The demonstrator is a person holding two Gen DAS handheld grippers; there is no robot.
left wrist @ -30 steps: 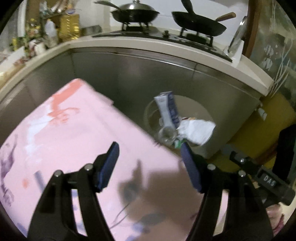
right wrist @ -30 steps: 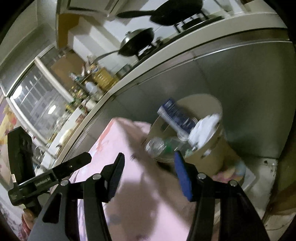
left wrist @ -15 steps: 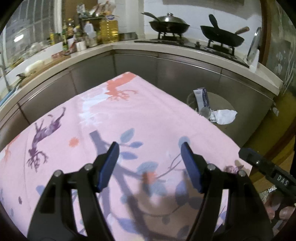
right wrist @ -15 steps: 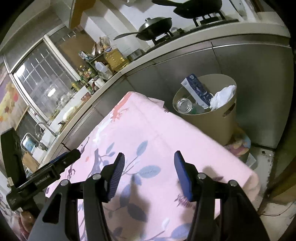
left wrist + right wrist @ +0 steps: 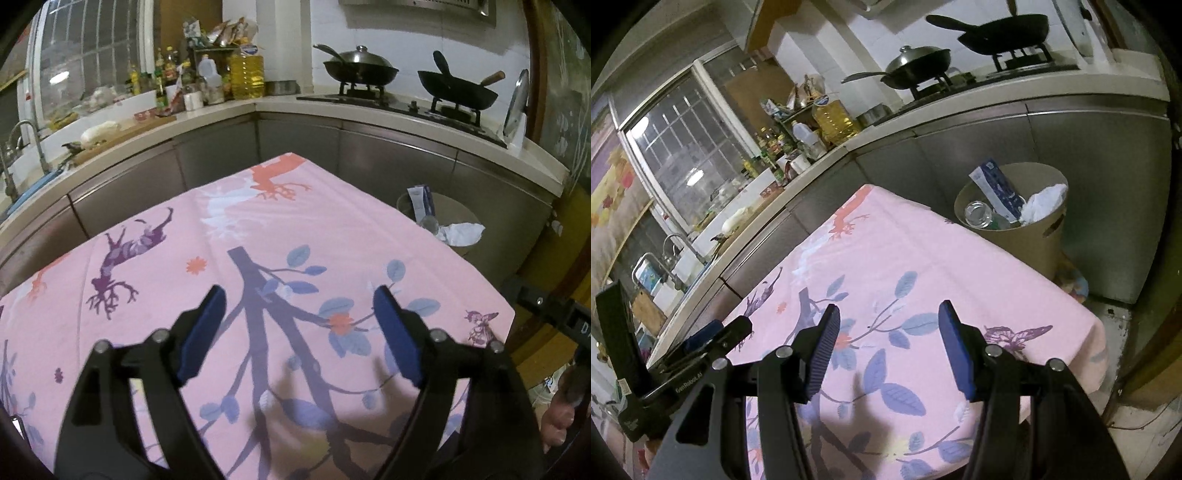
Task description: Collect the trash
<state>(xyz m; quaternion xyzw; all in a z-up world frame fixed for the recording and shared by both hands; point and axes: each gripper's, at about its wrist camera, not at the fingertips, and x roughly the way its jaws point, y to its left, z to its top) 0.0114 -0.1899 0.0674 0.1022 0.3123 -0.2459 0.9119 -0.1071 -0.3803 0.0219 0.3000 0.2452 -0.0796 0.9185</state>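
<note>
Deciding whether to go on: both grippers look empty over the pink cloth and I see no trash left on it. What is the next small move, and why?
Probably hold both back and scan for leftovers. The left gripper, jaws opening, and the right gripper hold nothing, the pink tablecloth shows no litter, and the bin beyond its corner already holds a carton, a clear bottle and crumpled paper.

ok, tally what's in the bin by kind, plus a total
Visible in the beige bin, right wrist view:
Blue-and-white carton: 1
Clear plastic bottle: 1
Crumpled white paper: 1
Total: 3
Anything buried lower is hidden.
</note>
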